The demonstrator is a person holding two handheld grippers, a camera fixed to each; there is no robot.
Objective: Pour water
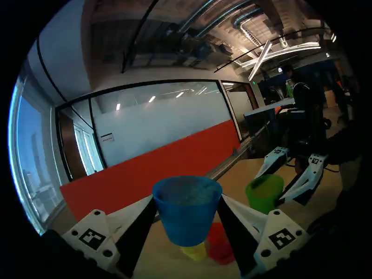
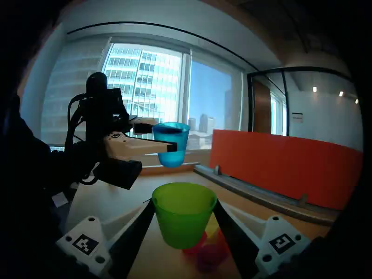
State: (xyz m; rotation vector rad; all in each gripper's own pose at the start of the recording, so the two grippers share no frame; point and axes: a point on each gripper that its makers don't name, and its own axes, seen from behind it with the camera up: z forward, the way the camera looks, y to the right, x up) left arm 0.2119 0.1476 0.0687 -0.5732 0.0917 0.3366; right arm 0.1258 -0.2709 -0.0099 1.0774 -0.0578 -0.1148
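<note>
Left tongs [image 1: 187,209]: clamped on a blue cup [image 1: 187,221], one finger pressed to each side, gap no wider than the cup. Holds it upright, raised clear of the table [image 1: 239,174]. Contents of the cup not legible.

Right tongs [image 2: 184,209]: likewise gripping a green cup [image 2: 183,221], a finger against either wall, cup upright, mouth upward, plain green inside.

Left gripper view, particulars:
- Below and just past the blue cup, on the table: a yellow cup [image 1: 195,251] and a red cup [image 1: 220,245], side by side, contact between them not determinable.
- Right of the fingers and farther off: right tongs with the green cup, lower than the blue cup and well apart from it.
- Beyond the fingertips: orange wall panel [image 1: 153,172] under a glass partition [image 1: 158,116]; ceiling light strips [image 1: 260,58] upper right.

Right gripper view, particulars:
- Ahead and up-left of the green cup: left tongs seen side-on, blue cup at the fingertips, higher than the green rim; dark sleeve [image 2: 28,158] behind.
- Under the green cup: the red and yellow cups plus a purple cup [image 2: 209,258], huddled close.
- Far side: window [image 2: 149,79] with high-rise buildings; orange panel to the right.
</note>
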